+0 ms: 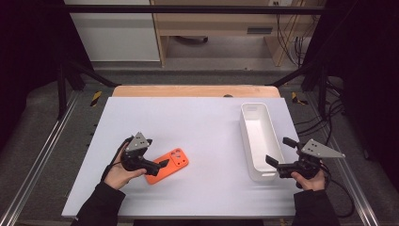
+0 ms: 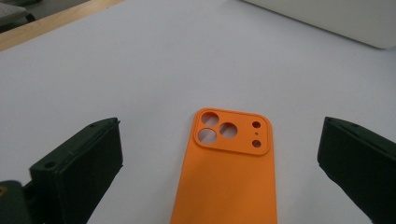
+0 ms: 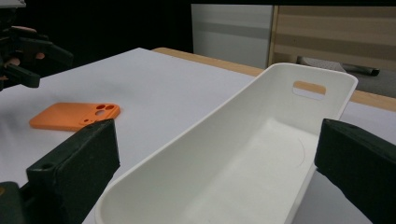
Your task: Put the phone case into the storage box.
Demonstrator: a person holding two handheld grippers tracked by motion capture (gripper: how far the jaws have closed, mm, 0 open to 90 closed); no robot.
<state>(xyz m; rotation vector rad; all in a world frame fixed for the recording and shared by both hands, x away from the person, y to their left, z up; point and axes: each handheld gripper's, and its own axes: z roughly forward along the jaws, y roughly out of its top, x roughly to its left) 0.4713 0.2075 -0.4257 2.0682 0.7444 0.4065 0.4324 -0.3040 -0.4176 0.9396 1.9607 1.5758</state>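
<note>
High view: 1 orange phone case [image 1: 168, 165], 1 white tray [image 1: 258, 141].

One phone case [image 1: 167, 166], one bin [image 1: 258, 139]

The phone case [image 1: 168, 166] lies flat on the table [image 1: 197, 122], in the near left part. The left gripper [image 1: 162, 164] is at its near left end, with one jaw on each side of the case. The long bin [image 1: 258, 140] stands on the right part of the table, well apart from the case, and it runs from near to far. The right gripper [image 1: 279, 153] is at the near end of the bin, on its right side.
</note>
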